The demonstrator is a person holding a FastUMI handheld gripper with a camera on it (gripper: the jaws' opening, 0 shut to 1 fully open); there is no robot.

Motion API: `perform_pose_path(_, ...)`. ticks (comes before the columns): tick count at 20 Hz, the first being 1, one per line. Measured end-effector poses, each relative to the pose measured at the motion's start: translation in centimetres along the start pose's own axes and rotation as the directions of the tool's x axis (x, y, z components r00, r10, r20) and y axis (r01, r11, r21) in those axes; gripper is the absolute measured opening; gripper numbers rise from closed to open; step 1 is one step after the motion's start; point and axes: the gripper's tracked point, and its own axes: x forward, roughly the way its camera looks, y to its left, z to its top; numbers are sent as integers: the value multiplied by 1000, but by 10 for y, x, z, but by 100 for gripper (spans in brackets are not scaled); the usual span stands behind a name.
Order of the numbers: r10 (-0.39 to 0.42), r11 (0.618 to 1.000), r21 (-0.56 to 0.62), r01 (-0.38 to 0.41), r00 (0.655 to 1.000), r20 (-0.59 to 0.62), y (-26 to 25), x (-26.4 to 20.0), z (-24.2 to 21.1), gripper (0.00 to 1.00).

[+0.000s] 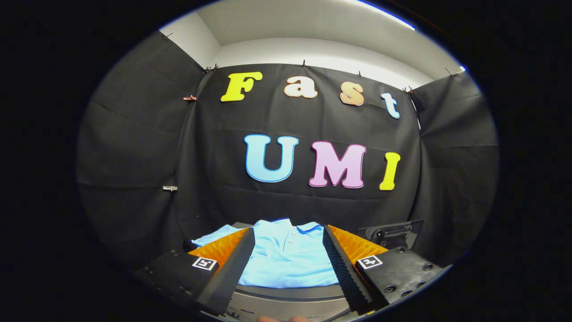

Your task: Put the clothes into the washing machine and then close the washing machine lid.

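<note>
A light blue polo shirt (286,257) lies spread flat with its collar toward the booth wall, on top of a grey rounded surface (290,295) that looks like the washing machine's top. My gripper (288,250) hovers above the shirt with its fingers wide apart and nothing between them; the shirt shows in the gap and just beyond the fingertips. Whether the fingers touch the cloth I cannot tell.
A dark raised panel (393,233) stands beyond the right finger, perhaps the machine's lid or control part. Black cloth walls close the booth on three sides. A fingertip of the person's hand (283,319) peeks in below the gripper.
</note>
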Motion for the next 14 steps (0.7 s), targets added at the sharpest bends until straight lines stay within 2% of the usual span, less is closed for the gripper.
perform_pose_path(9, 11, 1000, 1, -11, 1000, -6, 2, 1, -4, 98)
perform_pose_path(14, 2, 1000, -9, -2, 1000, -19, -6, 17, -6, 98)
